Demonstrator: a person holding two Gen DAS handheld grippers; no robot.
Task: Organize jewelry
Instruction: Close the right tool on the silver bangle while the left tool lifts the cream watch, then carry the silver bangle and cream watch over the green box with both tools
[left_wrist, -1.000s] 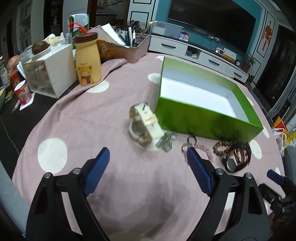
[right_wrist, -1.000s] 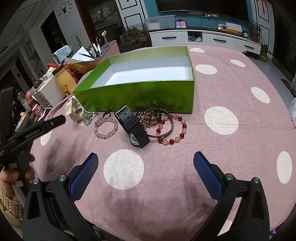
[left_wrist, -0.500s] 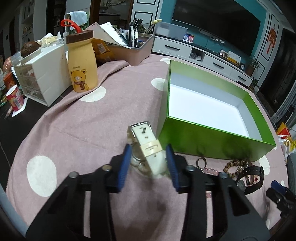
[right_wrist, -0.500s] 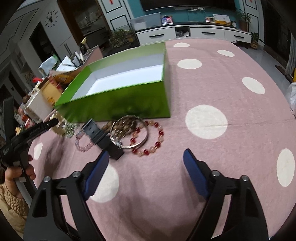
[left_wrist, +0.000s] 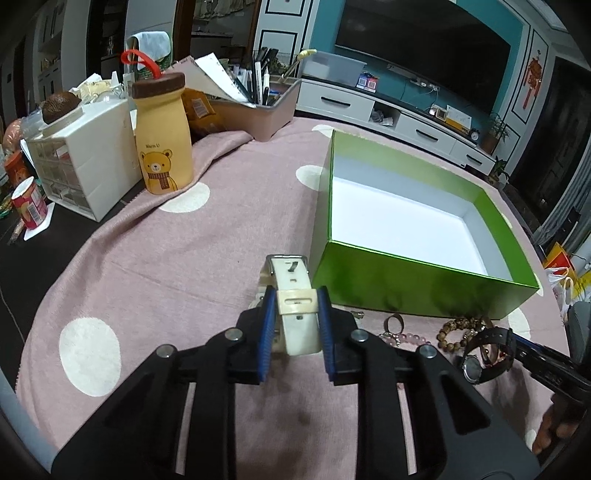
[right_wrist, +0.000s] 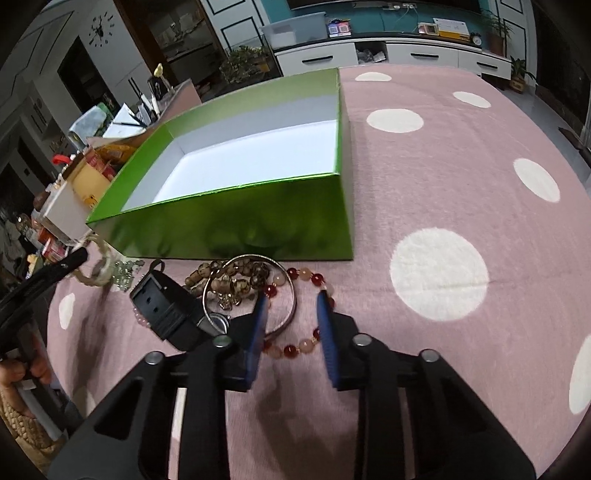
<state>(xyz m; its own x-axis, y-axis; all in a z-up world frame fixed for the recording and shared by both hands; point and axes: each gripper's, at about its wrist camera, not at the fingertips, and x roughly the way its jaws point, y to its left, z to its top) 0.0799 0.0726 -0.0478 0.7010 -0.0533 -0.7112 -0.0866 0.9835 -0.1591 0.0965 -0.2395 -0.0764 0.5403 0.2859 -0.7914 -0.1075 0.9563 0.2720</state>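
Evidently the cream watch (left_wrist: 295, 314) was the piece in hand: it lay on the cloth (left_wrist: 207, 243) just before the near wall of the green box (left_wrist: 413, 284), and the left gripper (left_wrist: 295, 321) had its blue pads on either side of the strap at the keeper loop, jaws closing and already pressing the band. For a sound lift, the grip should stay on that stiff, flat section of strap, not on the rounded case, and the watch should rise clear of the box wall before it moves over the white floor inside.

The right gripper (right_wrist: 290, 321) was closing too, its narrowed jaws straddling the near arc of the red-and-pale bead bracelet (right_wrist: 303, 343), with the rim of the metal bangle (right_wrist: 251, 291) beside the left pad. The pads did not yet appear to press the beads. Round beads on a slack cord would likely roll, so the pinch should take the strand squarely and leave the bangle out.

The watch strap looked smooth, rubbery and flat, with a metal buckle. A black watch (right_wrist: 166, 308), brown wooden beads (right_wrist: 225, 277) and pink beads (left_wrist: 402, 338) lay bunched along the box. The box was glossy outside and matte white within. The cloth was soft, pink and dotted white.
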